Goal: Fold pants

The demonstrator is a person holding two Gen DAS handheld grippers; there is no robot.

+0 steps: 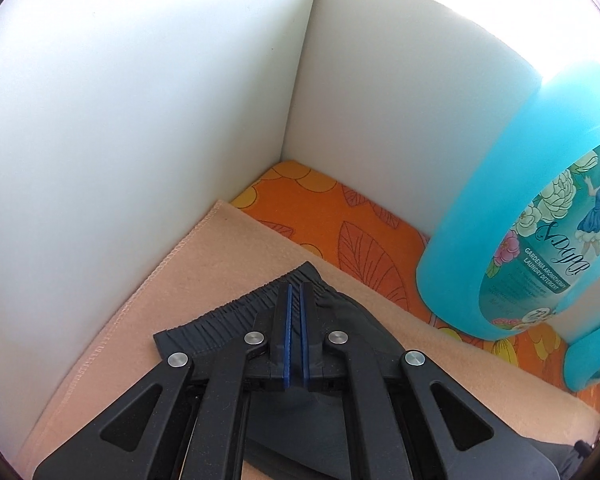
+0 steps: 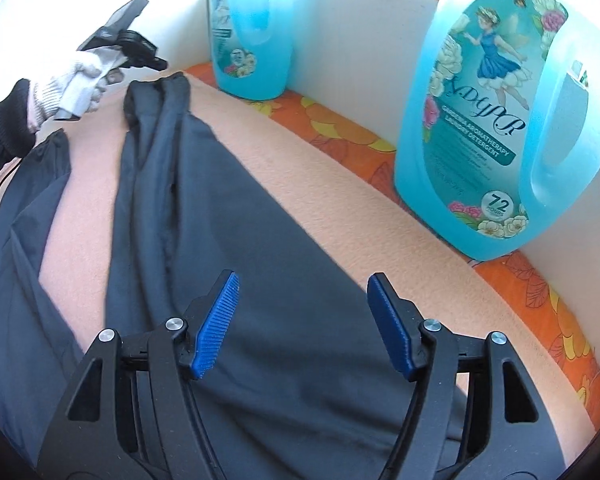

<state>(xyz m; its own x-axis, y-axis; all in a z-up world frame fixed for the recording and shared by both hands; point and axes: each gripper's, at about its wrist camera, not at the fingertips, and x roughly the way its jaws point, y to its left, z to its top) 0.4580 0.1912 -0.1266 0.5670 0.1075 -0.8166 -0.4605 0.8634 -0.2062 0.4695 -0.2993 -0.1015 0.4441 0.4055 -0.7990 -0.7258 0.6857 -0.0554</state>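
Dark navy pants (image 2: 240, 208) lie stretched out along a peach blanket (image 2: 320, 168). Their gathered elastic waistband (image 1: 228, 316) rests near the white corner. My left gripper (image 1: 297, 286) is shut, its blue pads pressed together over the waistband, and the fabric bunches up at their right side. In the right wrist view a gloved hand (image 2: 80, 80) holds that gripper at the far end of the pants. My right gripper (image 2: 302, 278) stands open just above the near part of the pants, with dark cloth below its blue pads (image 2: 216, 320) and nothing pinched.
Two blue detergent bottles (image 2: 488, 120) (image 2: 248, 32) stand along the back on an orange floral cloth (image 1: 320, 216), one of them close on the left gripper's right (image 1: 540, 220). White walls (image 1: 140, 120) meet in a corner behind the waistband. A thin cable hangs at the left edge.
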